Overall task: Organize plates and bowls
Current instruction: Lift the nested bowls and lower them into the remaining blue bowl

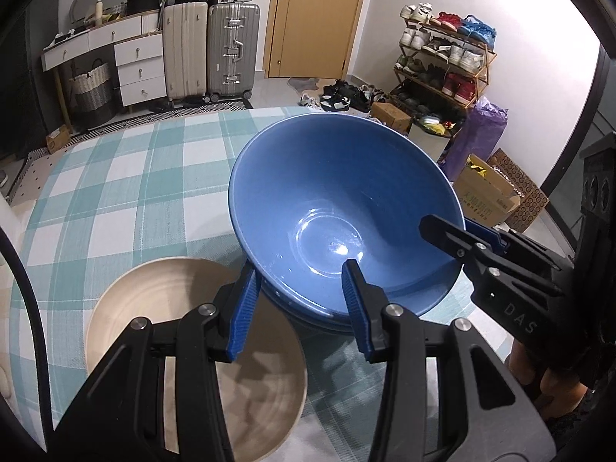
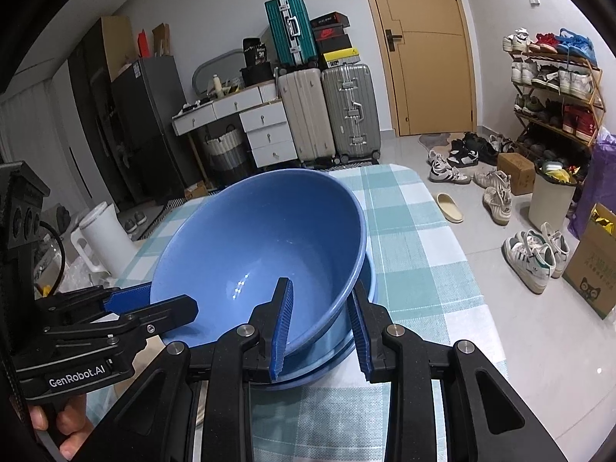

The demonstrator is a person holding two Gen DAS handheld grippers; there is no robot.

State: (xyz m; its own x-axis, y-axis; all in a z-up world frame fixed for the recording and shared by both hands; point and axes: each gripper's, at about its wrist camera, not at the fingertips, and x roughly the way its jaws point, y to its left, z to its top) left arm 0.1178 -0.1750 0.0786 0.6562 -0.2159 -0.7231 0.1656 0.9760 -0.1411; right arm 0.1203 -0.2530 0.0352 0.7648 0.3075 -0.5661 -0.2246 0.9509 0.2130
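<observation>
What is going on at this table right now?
A person holds two grippers, both clamped on the rim of a large blue bowl, which is tilted. The left gripper grips one side, the right gripper the opposite side. The bowl sits in at least one other blue bowl on the checked tablecloth. A beige plate lies beside it.

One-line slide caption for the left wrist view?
Both grippers clamp the tilted glossy blue bowl's rim above a cream ribbed plate.

The far half of the checked cloth point(image 1: 146, 161) lies bare and open to a gripper. The near part is taken up by the blue bowls point(image 1: 338, 208), with the cream plate point(image 1: 154, 308) just beside them on the left. A white jug point(image 2: 101, 236) stands off the left edge.
</observation>
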